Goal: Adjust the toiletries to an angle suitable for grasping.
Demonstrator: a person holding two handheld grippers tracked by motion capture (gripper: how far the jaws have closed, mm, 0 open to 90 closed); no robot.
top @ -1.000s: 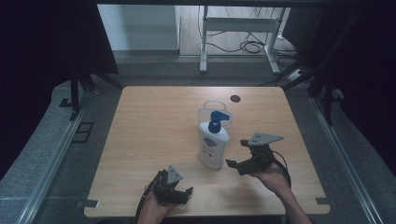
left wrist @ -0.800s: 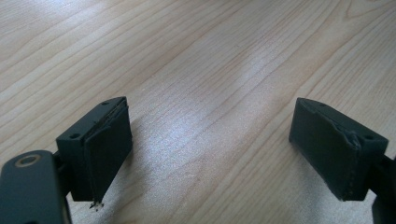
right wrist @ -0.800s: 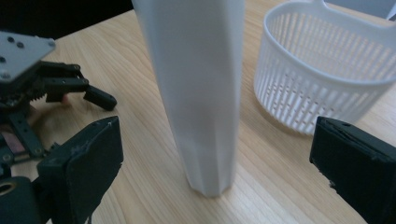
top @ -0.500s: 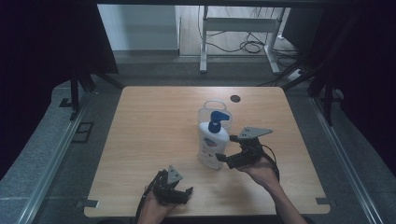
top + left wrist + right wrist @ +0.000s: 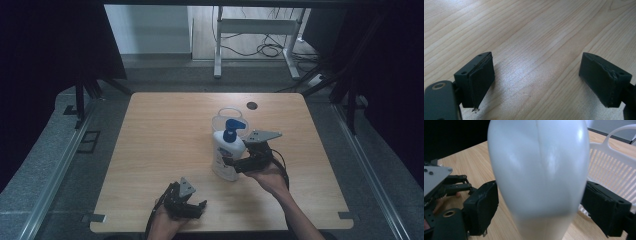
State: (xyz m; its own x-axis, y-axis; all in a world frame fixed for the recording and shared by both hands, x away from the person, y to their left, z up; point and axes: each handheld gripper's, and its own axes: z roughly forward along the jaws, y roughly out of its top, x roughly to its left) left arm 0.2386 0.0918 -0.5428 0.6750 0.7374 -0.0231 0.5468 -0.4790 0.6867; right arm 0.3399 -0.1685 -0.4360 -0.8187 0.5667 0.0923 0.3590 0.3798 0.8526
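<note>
A white lotion bottle (image 5: 227,155) with a blue pump head stands upright near the middle of the wooden table (image 5: 165,135). My right gripper (image 5: 232,165) reaches it from the right at its lower body. In the right gripper view the bottle (image 5: 536,177) sits between the two black pads (image 5: 482,207), which touch both its sides; the jaws have just been closing on it. My left gripper (image 5: 194,206) rests at the front edge of the table, open, with only bare wood between its pads (image 5: 482,80).
A white plastic basket (image 5: 226,113) stands just behind the bottle, its slatted wall (image 5: 609,170) close to the right jaw. A small dark round spot (image 5: 251,105) lies farther back. The table drops off to grey floor on all sides.
My right gripper moved left from beside the bottle until its jaws came around the bottle's lower body. The bottle and the left gripper have stayed where they were.
</note>
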